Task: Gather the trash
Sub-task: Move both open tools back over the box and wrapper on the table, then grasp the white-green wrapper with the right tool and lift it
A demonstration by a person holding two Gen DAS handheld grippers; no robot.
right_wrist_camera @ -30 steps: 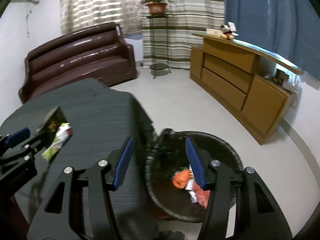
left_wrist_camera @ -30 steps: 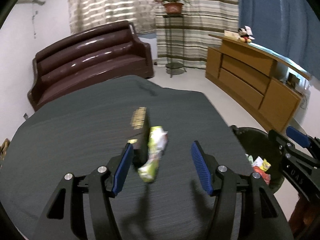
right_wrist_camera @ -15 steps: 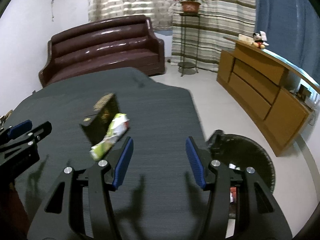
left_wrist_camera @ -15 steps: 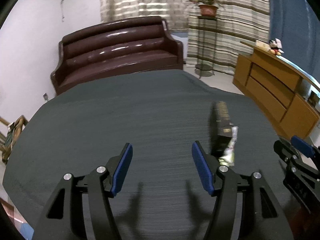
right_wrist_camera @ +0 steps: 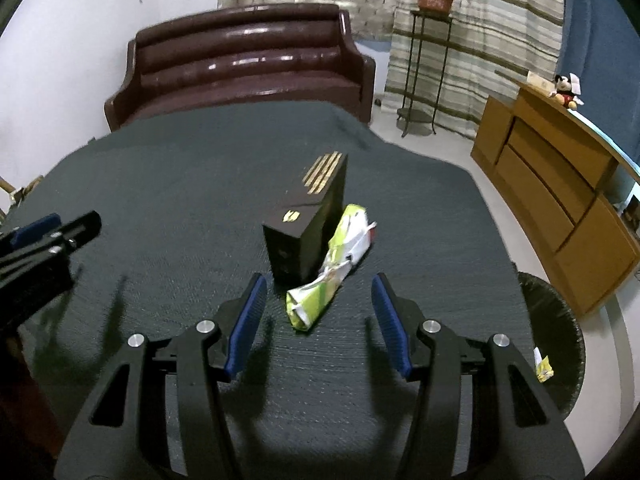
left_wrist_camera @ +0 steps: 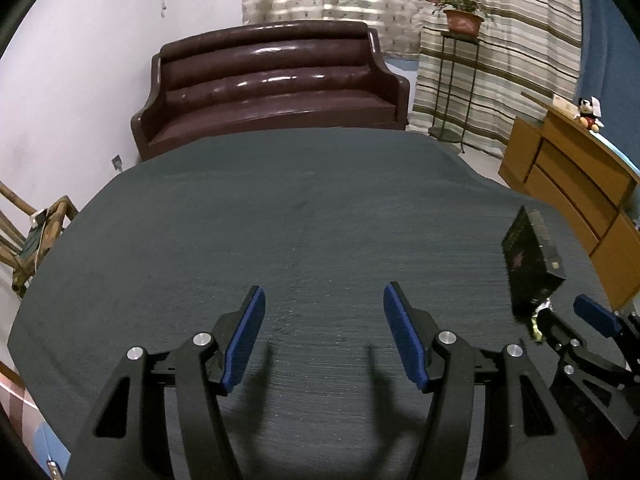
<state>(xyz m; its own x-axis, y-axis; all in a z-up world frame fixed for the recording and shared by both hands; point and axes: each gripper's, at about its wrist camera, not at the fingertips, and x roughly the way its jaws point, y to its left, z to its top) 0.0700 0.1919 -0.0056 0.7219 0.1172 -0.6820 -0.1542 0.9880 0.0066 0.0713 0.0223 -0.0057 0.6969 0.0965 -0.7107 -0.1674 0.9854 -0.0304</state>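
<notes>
A black box with gold print [right_wrist_camera: 310, 224] lies on the dark table [right_wrist_camera: 168, 184], with a crumpled green and white wrapper [right_wrist_camera: 334, 274] leaning against its right side. My right gripper [right_wrist_camera: 318, 314] hovers just short of the wrapper, open and holding nothing; the wrapper's near end lies between the blue pads. In the left wrist view the box [left_wrist_camera: 530, 256] stands at the far right, and only a sliver of the wrapper [left_wrist_camera: 538, 326] shows behind the right gripper [left_wrist_camera: 576, 324]. My left gripper [left_wrist_camera: 324, 324] is open over bare tabletop [left_wrist_camera: 280, 208].
A black mesh bin [right_wrist_camera: 554, 332] with a yellow scrap inside stands on the floor off the table's right edge. A brown leather sofa [left_wrist_camera: 272, 84] is behind the table, a wooden sideboard [right_wrist_camera: 560, 184] at right, a plant stand [right_wrist_camera: 424, 64] by the curtains.
Both grippers swung left, away from the bin. The box and wrapper slid from between the left gripper's pads to the right edge; they now sit before the right gripper. Neither gripper's opening visibly changed.
</notes>
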